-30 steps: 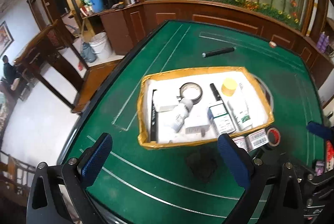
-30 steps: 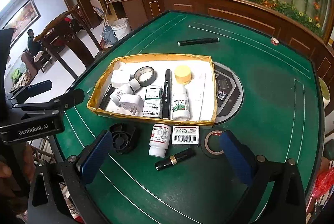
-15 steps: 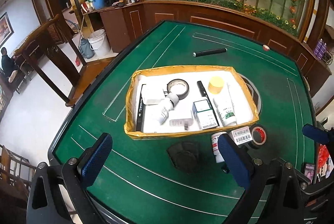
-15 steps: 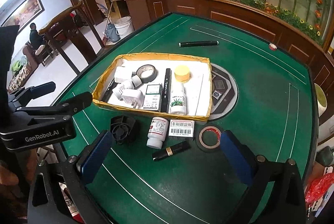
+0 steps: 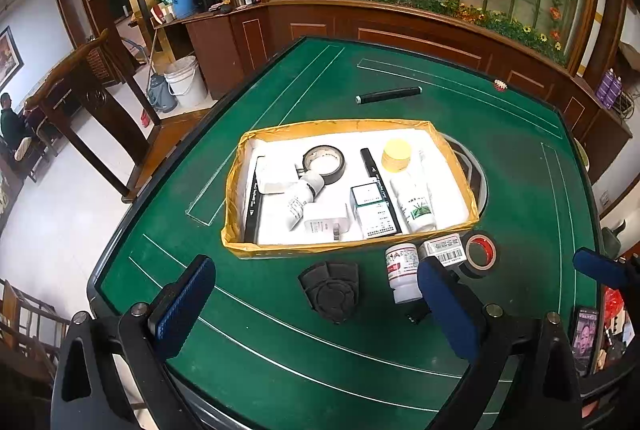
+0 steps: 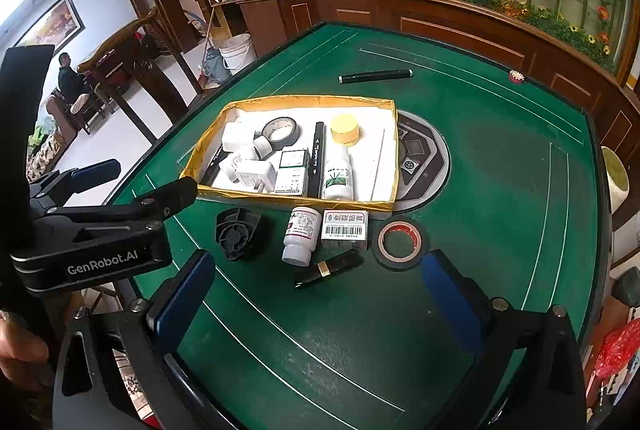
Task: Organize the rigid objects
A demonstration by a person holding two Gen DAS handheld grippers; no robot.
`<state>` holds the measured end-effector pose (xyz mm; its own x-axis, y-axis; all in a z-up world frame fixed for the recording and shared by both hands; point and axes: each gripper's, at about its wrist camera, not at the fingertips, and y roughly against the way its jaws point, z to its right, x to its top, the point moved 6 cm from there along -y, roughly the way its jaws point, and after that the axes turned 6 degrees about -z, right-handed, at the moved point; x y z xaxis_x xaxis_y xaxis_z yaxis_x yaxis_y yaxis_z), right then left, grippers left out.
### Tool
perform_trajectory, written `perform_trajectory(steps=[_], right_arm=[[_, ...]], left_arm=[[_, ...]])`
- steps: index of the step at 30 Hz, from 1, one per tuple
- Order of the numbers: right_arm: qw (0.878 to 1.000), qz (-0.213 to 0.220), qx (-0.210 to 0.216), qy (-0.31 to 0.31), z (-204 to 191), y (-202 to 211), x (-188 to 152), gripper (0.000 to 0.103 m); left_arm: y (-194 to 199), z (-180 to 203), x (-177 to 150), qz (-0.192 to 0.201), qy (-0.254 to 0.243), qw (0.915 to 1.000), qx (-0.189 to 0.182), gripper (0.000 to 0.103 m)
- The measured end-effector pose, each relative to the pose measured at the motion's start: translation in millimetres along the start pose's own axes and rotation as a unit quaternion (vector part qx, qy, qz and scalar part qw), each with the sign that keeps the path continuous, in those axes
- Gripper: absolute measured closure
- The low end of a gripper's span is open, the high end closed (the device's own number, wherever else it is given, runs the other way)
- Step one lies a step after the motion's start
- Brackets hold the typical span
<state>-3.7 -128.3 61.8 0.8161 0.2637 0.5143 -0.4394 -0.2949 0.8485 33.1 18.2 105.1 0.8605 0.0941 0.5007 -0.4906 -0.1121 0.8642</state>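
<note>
Left tool (image 5: 316,306): hovering wide open, gripping nothing.
Right tool (image 6: 316,294): hovering wide open, empty.
White pill bottle (image 6: 301,234): lying on green felt tabletop (image 6: 500,189), just beside yellow-rimmed cardboard tray (image 6: 288,198).

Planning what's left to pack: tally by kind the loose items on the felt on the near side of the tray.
Black fan: 1
White bottle: 1
Barcoded box: 1
Tape roll: 1
Black tube: 1
Total: 5
</note>
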Motion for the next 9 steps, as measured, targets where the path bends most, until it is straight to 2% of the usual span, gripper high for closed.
perform_trajectory(steps=[9], right_arm=[[1.0, -0.009, 0.0, 0.019, 2.1, -5.0, -4.8, 0.0]], left_arm=[[-5.1, 2.5, -11.0, -0.007, 0.015, 0.9998, 0.009, 0.001]])
